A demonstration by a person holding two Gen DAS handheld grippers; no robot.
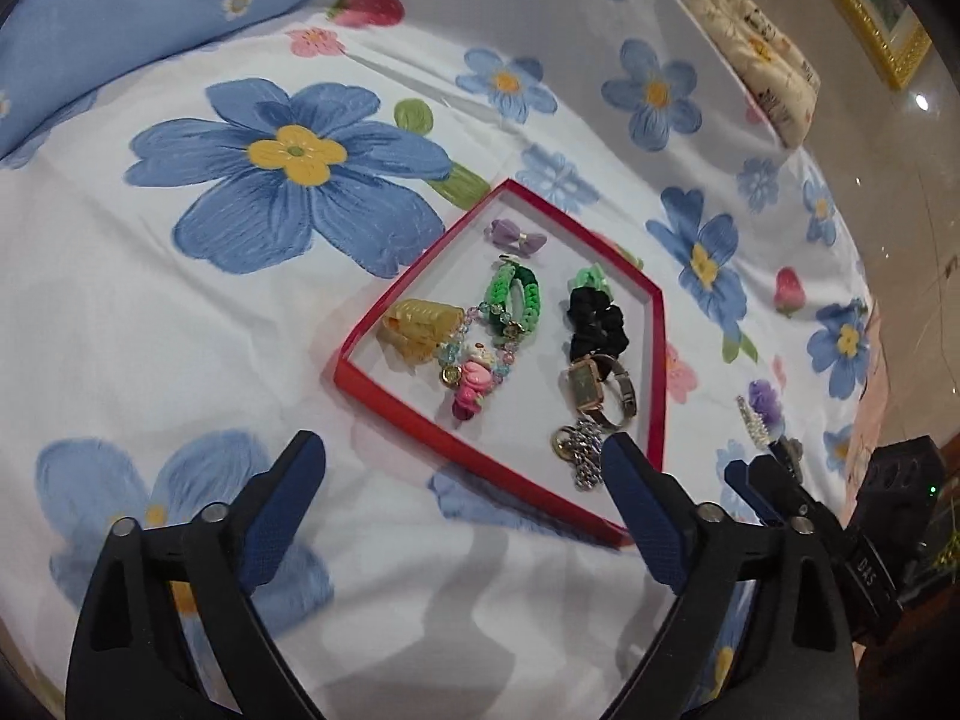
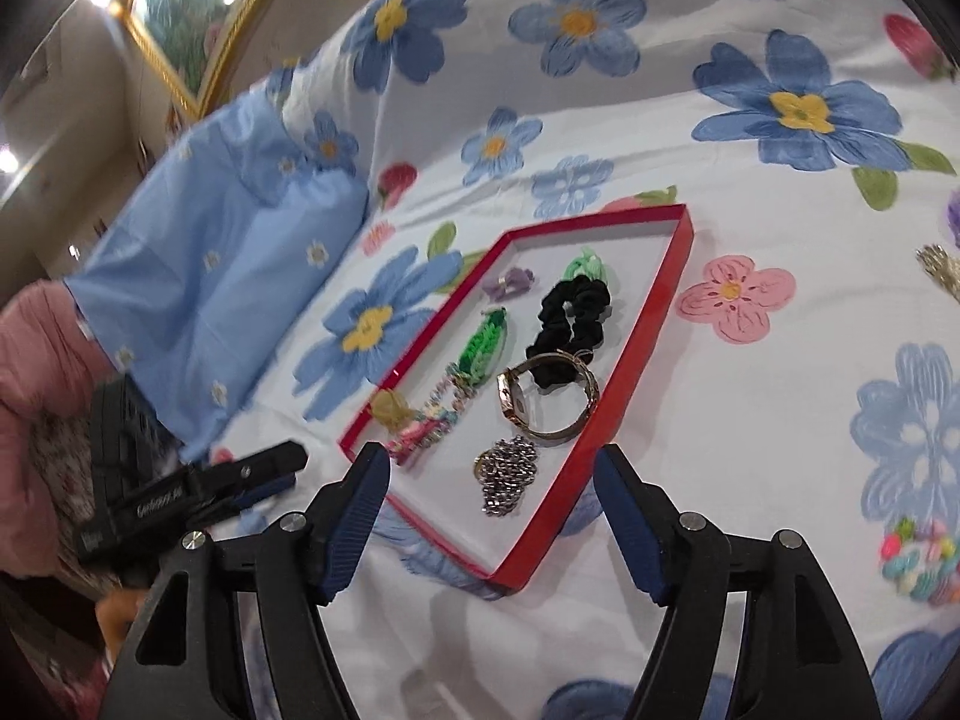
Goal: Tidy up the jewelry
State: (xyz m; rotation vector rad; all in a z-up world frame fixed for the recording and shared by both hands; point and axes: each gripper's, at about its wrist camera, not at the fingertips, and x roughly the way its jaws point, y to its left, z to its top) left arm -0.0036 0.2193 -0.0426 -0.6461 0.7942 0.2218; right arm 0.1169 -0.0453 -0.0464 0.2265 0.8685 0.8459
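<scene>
A shallow red-rimmed box [image 1: 656,372] [image 2: 675,285] lies on the flowered bedsheet. In it are a purple bow [image 1: 516,236], a green woven bracelet [image 1: 513,300] [image 2: 485,342], a black scrunchie [image 1: 595,317] [image 2: 570,315], a watch [image 1: 591,390] [image 2: 543,399], a silver chain [image 1: 579,450] [image 2: 507,468], a yellow claw clip [image 1: 414,327] and a beaded cartoon charm bracelet [image 1: 474,375]. My left gripper [image 1: 462,486] is open and empty just short of the box's near rim. My right gripper [image 2: 489,495] is open and empty over the box's near corner. A pearl hair clip [image 1: 756,420] and purple flower clip [image 1: 768,402] lie outside the box.
A blue pillow [image 2: 222,276] lies beside the box. A colourful bead bracelet [image 2: 918,558] and a gold piece [image 2: 942,267] lie on the sheet at the right wrist view's right edge. The bed edge and tiled floor [image 1: 888,192] are beyond.
</scene>
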